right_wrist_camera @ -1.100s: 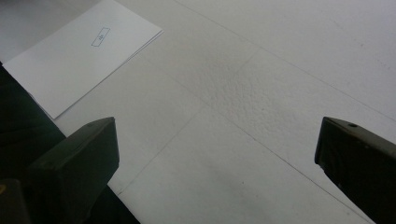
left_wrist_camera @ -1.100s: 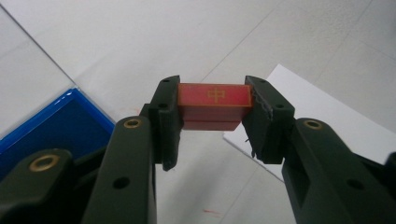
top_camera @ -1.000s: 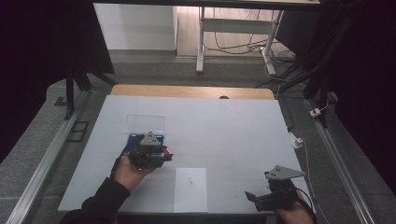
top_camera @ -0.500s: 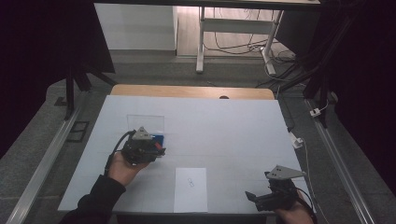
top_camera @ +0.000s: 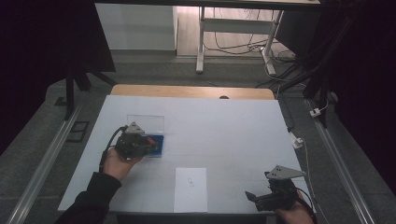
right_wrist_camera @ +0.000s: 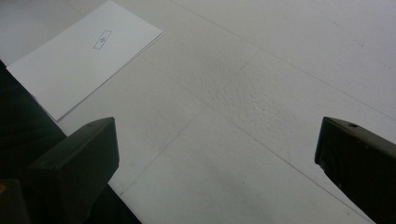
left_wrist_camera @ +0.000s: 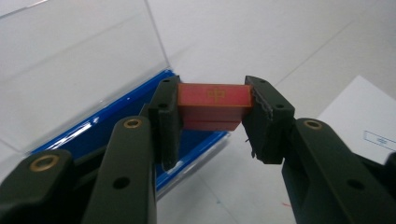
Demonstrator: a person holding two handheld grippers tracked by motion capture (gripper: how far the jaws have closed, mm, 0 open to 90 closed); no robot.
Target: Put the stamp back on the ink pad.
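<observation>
Now mid-carry: left gripper (left_wrist_camera: 212,116) pinching red block (left_wrist_camera: 212,100) just above blue tray (left_wrist_camera: 116,126) of clear-lidded case, right gripper (right_wrist_camera: 215,154) spread and idle; next, probably setting block down squarely.

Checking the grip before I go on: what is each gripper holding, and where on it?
The left gripper clamps a red block by its two short ends, above the blue box. The right gripper holds nothing.

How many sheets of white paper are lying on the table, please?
1: a sheet of white paper lies near the table's front edge, between the two hands; it also shows in the right gripper view. None seems hidden.
</observation>
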